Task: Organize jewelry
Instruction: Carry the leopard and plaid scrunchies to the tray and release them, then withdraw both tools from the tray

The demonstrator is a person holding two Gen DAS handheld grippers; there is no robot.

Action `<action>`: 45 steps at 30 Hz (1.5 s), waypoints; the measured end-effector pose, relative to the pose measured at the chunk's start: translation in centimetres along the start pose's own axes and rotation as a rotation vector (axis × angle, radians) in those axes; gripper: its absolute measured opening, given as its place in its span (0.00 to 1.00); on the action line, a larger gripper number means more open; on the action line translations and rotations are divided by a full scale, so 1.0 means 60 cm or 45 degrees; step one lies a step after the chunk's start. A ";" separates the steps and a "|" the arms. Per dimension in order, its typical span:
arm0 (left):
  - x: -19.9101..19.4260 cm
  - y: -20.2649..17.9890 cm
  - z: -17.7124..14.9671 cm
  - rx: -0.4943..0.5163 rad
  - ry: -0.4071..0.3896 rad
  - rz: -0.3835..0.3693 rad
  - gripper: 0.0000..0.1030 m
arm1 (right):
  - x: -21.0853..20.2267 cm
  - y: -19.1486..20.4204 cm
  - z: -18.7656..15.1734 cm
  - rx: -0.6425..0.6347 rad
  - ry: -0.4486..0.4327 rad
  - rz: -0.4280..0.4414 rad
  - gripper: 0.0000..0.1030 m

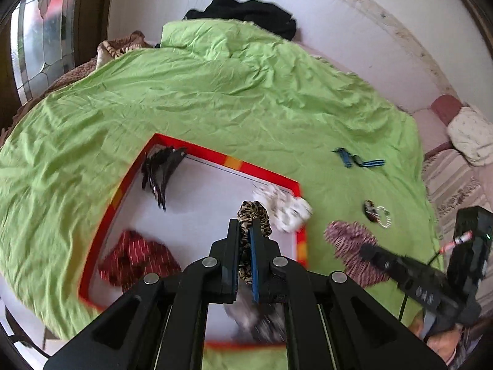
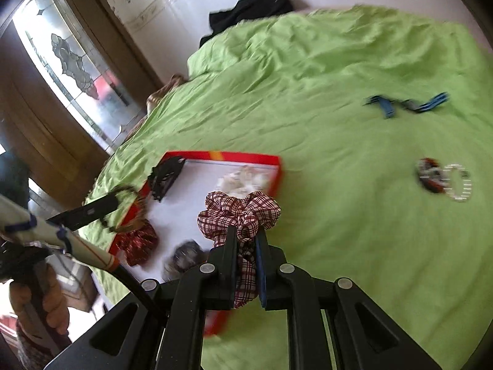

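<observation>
The left gripper has its jaws clamped on a leopard-print scrunchie, which loops up past the fingertips and hangs over the red-rimmed tray. The right gripper is pinched tight on a maroon-and-white plaid scrunchie, held just off the tray's right edge, above the sheet. Inside the tray, a cluster of black hair clips lies in the far left corner, a white floral scrunchie sits against the far right corner, a red scrunchie with pale dashes lies near the left wall, and a blurred grey scrunchie rests toward the near edge, partly hidden beneath the left gripper's fingers. To the right of the tray, well apart from it, blue-and-black hair clips lie on the sheet, and nearer than those a dark patterned ring touches a clear beaded bracelet. The tray rests on a wrinkled lime-green bedsheet covering a bed. Beyond the tray, at the bed's far end, black clothing is heaped against a white wall, and to the tray's left stands a wooden-framed stained-glass window. Both views are smeared with blur near the tray.
</observation>
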State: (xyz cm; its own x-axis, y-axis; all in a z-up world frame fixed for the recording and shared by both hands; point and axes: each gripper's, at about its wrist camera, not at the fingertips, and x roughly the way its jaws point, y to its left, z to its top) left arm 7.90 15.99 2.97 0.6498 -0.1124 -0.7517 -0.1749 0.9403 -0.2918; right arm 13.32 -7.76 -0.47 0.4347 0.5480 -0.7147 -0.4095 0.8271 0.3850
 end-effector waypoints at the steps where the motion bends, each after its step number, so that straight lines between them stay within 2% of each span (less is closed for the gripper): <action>1: 0.012 0.006 0.011 0.002 0.004 0.014 0.06 | 0.026 0.010 0.009 0.008 0.022 0.018 0.11; 6: 0.113 0.062 0.073 -0.083 0.099 0.037 0.06 | 0.108 0.046 0.041 0.016 0.080 0.072 0.11; 13: 0.198 0.107 0.098 -0.148 0.171 0.053 0.06 | 0.208 0.073 0.065 -0.034 0.147 0.054 0.11; 16: 0.212 0.115 0.099 -0.168 0.181 0.028 0.06 | 0.223 0.070 0.064 -0.032 0.160 0.056 0.16; 18: 0.212 0.115 0.098 -0.172 0.175 0.030 0.09 | 0.224 0.071 0.065 -0.041 0.161 0.059 0.30; 19: 0.211 0.115 0.097 -0.174 0.173 0.029 0.11 | 0.219 0.072 0.065 -0.056 0.149 0.055 0.33; 21: 0.202 0.112 0.094 -0.169 0.157 0.025 0.23 | 0.207 0.073 0.068 -0.073 0.122 0.041 0.41; 26: 0.153 0.096 0.086 -0.171 0.094 0.044 0.43 | 0.143 0.068 0.068 -0.095 0.055 0.026 0.41; 31: 0.086 0.076 0.068 -0.154 0.044 0.125 0.45 | 0.057 0.041 0.027 -0.150 -0.004 -0.058 0.46; 36: 0.009 0.015 0.012 -0.080 -0.005 0.165 0.50 | -0.022 -0.017 -0.045 -0.107 -0.048 -0.145 0.46; 39: -0.026 -0.041 -0.036 -0.056 -0.028 0.131 0.53 | -0.056 -0.049 -0.089 -0.034 -0.062 -0.168 0.46; 45: -0.058 -0.147 -0.111 0.010 -0.021 0.029 0.53 | -0.104 -0.098 -0.153 0.051 -0.079 -0.220 0.46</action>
State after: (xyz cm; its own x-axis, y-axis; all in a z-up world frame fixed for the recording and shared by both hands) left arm 2.24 5.94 4.21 0.6579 -0.0852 -0.7483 -0.1842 0.9452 -0.2696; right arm 5.68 -17.18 -3.65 0.5448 0.4029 -0.7355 -0.2928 0.9132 0.2834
